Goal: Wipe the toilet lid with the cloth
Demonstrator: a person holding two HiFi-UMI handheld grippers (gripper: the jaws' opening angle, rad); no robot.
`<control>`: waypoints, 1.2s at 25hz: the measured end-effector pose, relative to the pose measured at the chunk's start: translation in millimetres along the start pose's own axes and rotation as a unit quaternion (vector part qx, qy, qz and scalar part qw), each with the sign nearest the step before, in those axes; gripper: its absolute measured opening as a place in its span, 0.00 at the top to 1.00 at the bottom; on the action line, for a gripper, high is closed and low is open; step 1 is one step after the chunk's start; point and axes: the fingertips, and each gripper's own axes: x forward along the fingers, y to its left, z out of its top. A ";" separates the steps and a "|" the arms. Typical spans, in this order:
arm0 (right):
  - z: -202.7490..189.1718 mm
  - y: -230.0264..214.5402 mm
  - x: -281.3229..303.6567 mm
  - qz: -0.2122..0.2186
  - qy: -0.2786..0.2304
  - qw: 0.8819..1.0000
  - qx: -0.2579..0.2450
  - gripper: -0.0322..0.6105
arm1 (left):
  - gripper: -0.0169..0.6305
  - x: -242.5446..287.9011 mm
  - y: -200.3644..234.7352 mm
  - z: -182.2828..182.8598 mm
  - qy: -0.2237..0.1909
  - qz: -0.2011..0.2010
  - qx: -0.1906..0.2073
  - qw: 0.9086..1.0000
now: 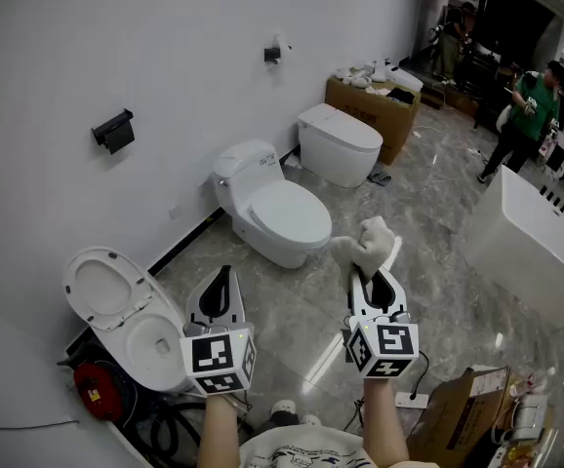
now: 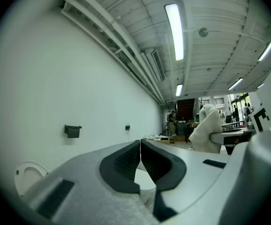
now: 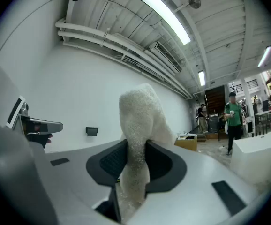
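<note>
- Left tool (image 2: 140, 148): jaws pressed together with nothing between them. It hangs in the air beside the right tool.
- Right tool (image 3: 136, 149): jaws clamped on the cloth (image 3: 140, 118). A loose bunch of it stands up beyond the tips.
- Open toilet (image 1: 116, 305): nearest to me, by the wall, with its lid raised.
- Middle toilet (image 1: 280, 214): lid down, ahead of both tools and well apart from them. I take it as the target.
- Far toilet (image 1: 341, 142): lid down, further along the wall.
- Risk, wrong lid: three toilets stand here and the task names none of them.
- Risk, slip: I judge the cloth is pinched by a narrow fold, so dragging it across the lid may pull it free.
- Risk, hard contact: pressing too low brings the bare jaw tips onto the lid instead of the cloth.
</note>
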 end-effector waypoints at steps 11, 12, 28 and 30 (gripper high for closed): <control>-5.1 5.4 10.1 -0.001 0.004 1.000 -0.003 0.79 | 0.96 6.3 8.7 -4.8 0.002 0.000 -0.001 1.000; -6.0 6.2 11.3 -0.001 0.005 1.000 -0.003 0.79 | 0.96 6.9 11.0 -5.0 0.002 0.001 -0.001 1.000; -20.4 14.8 45.8 -0.027 0.011 0.999 0.014 0.79 | 0.96 37.5 52.8 -19.2 0.014 0.002 -0.005 1.000; -22.4 13.5 55.3 -0.027 0.014 0.999 0.014 0.79 | 0.96 45.6 56.2 -20.8 0.016 0.004 -0.004 1.000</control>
